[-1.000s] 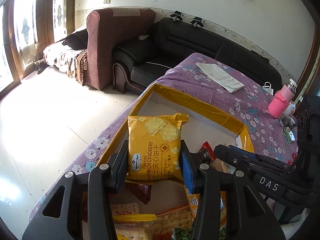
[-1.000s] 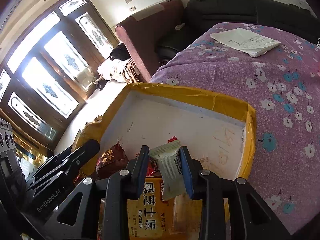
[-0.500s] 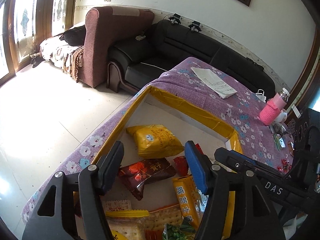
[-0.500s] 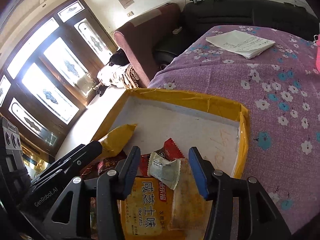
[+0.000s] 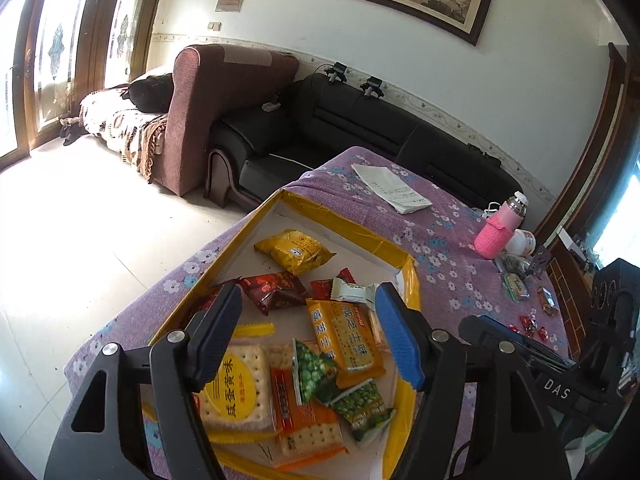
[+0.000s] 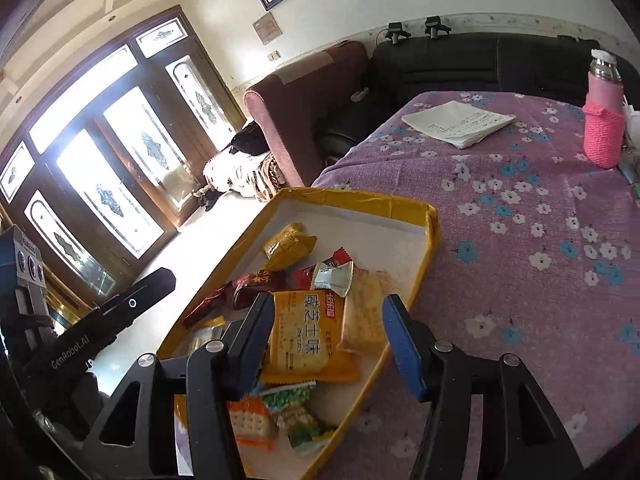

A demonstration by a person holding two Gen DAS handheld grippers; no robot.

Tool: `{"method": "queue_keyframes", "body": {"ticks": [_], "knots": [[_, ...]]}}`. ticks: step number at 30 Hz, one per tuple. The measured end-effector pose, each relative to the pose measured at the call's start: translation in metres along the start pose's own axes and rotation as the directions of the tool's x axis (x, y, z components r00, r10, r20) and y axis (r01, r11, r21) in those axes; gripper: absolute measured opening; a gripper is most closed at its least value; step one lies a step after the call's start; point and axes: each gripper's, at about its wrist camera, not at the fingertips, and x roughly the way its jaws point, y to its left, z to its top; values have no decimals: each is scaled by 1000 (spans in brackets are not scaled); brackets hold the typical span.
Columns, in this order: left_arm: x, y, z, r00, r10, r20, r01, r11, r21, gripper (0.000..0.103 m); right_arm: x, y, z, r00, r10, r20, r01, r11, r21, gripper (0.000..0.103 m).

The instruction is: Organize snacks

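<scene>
A shallow box with yellow taped walls lies on the purple flowered table and holds several snack packs. The yellow cheese cracker pack lies at the box's far end. The small pale wrapped snack lies on a red pack beside an orange biscuit pack. My left gripper is open and empty above the box. My right gripper is open and empty above the box's near right part.
Loose small snacks lie on the table at the right. A pink-sleeved bottle and folded papers lie farther back. Sofas stand behind the table. The table's left edge drops to the floor.
Both grippers opened and let go: the yellow cracker pack and the small pale snack dropped into the box. Both grippers then rose and pulled back.
</scene>
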Motion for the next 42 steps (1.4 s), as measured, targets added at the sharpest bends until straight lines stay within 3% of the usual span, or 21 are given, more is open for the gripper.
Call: {"method": "queue_keyframes", "body": {"ticks": [6, 10, 13, 15, 17, 19, 21, 22, 25, 29, 35, 42], "knots": [[-51, -9, -18, 998, -2, 70, 3, 1000, -14, 72, -86, 9, -35, 994, -36, 102, 50, 989, -139, 68], [-89, -26, -31, 985, 39, 171, -43, 999, 20, 78, -133, 8, -66, 985, -77, 155, 111, 969, -222, 73], [-119, -44, -47, 953, 88, 289, -108, 993, 51, 85, -160, 5, -92, 971, -119, 205, 173, 948, -268, 78], [-138, -58, -59, 917, 118, 380, -156, 985, 73, 89, -173, 5, -106, 963, -131, 235, 195, 942, -273, 81], [-154, -70, -70, 877, 144, 458, -203, 976, 81, 101, -179, 6, -116, 961, -121, 250, 188, 945, -266, 81], [-164, -79, -84, 842, 141, 521, -218, 972, 90, 103, -182, 6, -125, 959, -100, 265, 167, 955, -244, 83], [-168, -83, -96, 828, 116, 549, -205, 973, 103, 103, -181, 7, -131, 960, -85, 266, 148, 963, -226, 85], [-167, -85, -99, 831, 110, 545, -201, 973, 110, 103, -178, 6, -134, 961, -81, 263, 139, 967, -212, 85], [-155, -90, -102, 868, 126, 481, -220, 965, 145, 103, -167, 3, -143, 967, -74, 244, 121, 976, -183, 85], [-129, -87, -107, 902, 179, 393, -256, 954, 153, 103, -151, 1, -154, 977, -70, 202, 103, 982, -161, 85], [-92, -70, -112, 951, 219, 216, -251, 959, 133, 103, -129, 10, -164, 986, -78, 148, 106, 975, -194, 85], [-70, -66, -118, 960, 238, 146, -260, 953, 157, 103, -109, 16, -165, 993, -75, 94, 94, 974, -207, 85]]}}
